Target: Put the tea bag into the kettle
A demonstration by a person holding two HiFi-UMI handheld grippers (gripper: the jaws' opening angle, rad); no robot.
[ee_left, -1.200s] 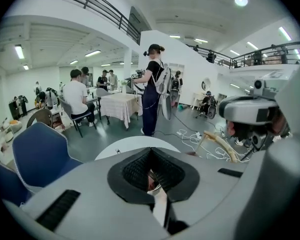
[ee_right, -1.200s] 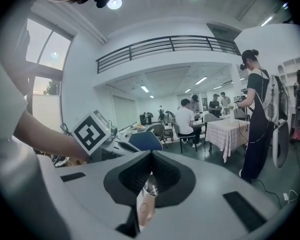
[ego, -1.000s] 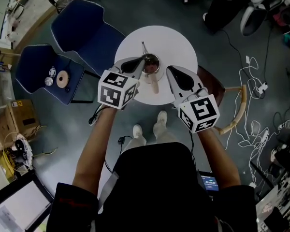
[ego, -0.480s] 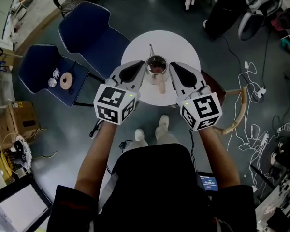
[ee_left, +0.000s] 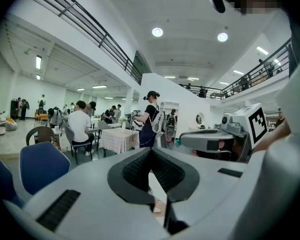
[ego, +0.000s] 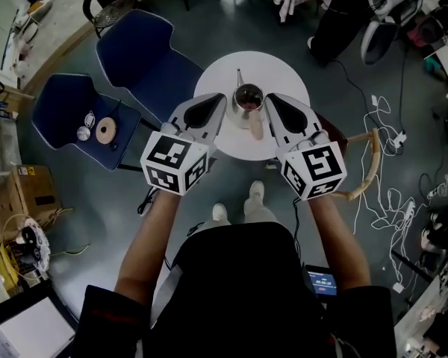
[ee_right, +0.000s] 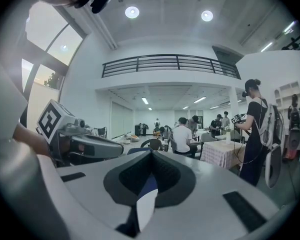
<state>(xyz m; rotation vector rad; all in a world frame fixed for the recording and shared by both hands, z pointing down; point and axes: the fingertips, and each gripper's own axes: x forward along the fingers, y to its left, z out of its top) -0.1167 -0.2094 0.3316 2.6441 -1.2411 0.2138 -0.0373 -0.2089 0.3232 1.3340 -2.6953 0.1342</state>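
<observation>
Two blue chairs point(ego: 145, 54) sit on the left, the nearer one carrying a few small discs point(ego: 104, 130). Right of them is the round white table point(ego: 284, 73), and a wooden chair point(ego: 366, 170) curves in at its near right. Both grippers are up in front of the person and pointing away. The left gripper point(ego: 221, 100) has its jaws pressed together with nothing between them, and the right gripper point(ego: 270, 99) is the same, closed and empty. From above, the kettle point(ego: 248, 95) shows between the two tips. It stands on the table with its pale handle point(ego: 256, 127) pointing toward the person. The tea bag I can't pick out. It may be inside the kettle, but that dark opening is too small to read.
</observation>
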